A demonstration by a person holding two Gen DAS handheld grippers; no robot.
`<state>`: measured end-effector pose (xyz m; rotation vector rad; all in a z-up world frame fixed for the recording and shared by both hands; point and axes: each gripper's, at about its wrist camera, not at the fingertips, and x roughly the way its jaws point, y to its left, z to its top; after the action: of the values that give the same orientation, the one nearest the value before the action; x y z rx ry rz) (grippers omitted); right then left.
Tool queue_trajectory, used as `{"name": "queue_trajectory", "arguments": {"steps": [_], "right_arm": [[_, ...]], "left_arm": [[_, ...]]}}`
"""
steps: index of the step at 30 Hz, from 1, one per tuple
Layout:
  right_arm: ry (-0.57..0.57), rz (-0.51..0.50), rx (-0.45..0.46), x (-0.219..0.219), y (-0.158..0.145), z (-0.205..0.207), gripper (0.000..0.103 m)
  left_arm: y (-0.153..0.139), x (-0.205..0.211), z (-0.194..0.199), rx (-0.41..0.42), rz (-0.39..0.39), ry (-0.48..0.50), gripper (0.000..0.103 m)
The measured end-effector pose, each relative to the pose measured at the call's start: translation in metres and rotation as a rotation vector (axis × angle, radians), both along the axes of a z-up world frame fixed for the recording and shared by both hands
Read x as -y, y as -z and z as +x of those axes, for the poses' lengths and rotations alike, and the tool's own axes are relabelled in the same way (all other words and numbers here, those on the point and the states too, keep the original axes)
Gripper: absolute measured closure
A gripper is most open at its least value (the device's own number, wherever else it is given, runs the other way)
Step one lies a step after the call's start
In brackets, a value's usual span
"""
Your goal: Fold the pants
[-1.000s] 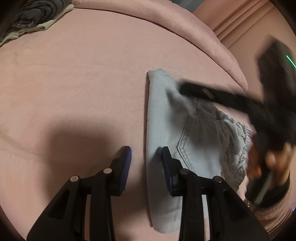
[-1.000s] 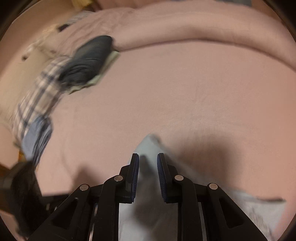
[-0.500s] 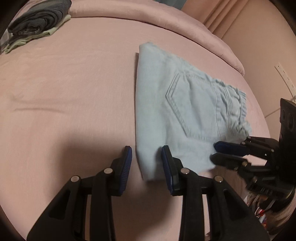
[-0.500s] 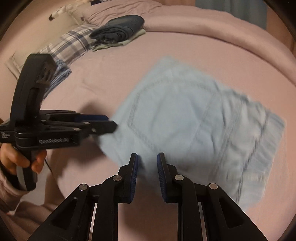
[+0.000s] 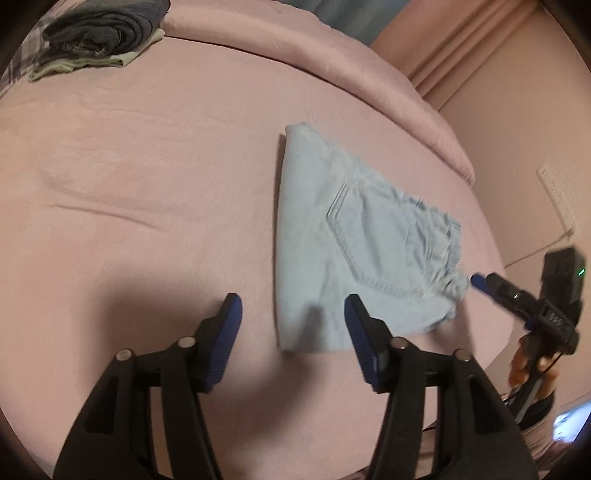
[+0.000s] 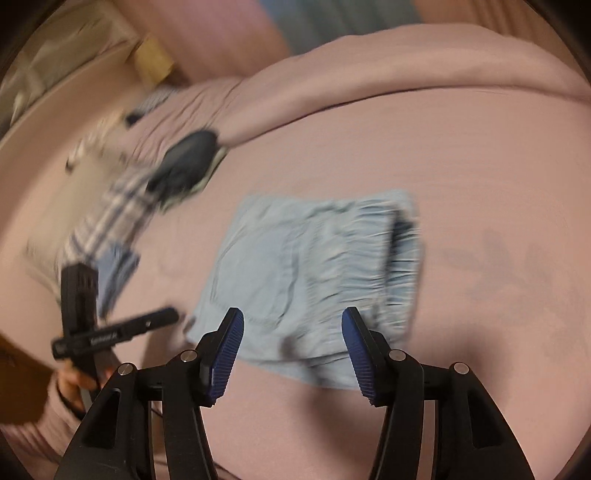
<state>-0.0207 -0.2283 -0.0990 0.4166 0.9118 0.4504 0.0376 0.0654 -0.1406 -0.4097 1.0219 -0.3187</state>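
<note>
The pants (image 5: 354,251), light blue denim, lie folded into a compact wedge flat on the pink bed (image 5: 147,177), a back pocket facing up and the gathered waistband at the side toward the bed's right edge. In the right wrist view the pants (image 6: 306,273) show as a blurred rectangle on the same sheet.

The bed is covered in smooth pink fabric with a few shallow creases; a rolled pink duvet (image 5: 332,66) runs along its far side. At the far left corner sits a stack of dark folded clothes (image 5: 107,33) on a pale green garment, well apart from the pants, with plaid fabric (image 6: 110,218) beside it. Pink curtains (image 5: 461,48) and a pink wall stand beyond the bed. Wide bare sheet lies to the left of the pants.

The left claw (image 5: 291,332) hangs above the pants' near corner, tilted downward, its jaws opening and clear of the cloth. The right claw (image 6: 291,343) hangs over the near edge of the pants, jaws likewise opening, nothing pressed between them. A hand (image 6: 77,384) grips the left claw's handle.
</note>
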Motion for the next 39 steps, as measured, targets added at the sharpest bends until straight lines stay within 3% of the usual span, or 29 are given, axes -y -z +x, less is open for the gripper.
{"name": "queue_trajectory", "arguments": {"steps": [6, 9, 15, 39], "right_arm": [[0.107, 0.109, -0.088, 0.028, 0.019, 0.001, 0.038], [0.128, 0.137, -0.127, 0.033, 0.028, 0.002, 0.037], [0.122, 0.132, -0.157, 0.032, 0.036, 0.003, 0.036], [0.071, 0.123, -0.231, 0.012, 0.056, 0.025, 0.035]], "left_arm": [[-0.008, -0.003, 0.0, -0.013, -0.012, 0.001, 0.043], [-0.01, 0.004, 0.003, -0.004, 0.025, 0.017, 0.043], [-0.008, 0.017, 0.008, -0.001, 0.068, 0.048, 0.042], [0.003, 0.021, 0.027, -0.028, 0.076, 0.072, 0.041]]}}
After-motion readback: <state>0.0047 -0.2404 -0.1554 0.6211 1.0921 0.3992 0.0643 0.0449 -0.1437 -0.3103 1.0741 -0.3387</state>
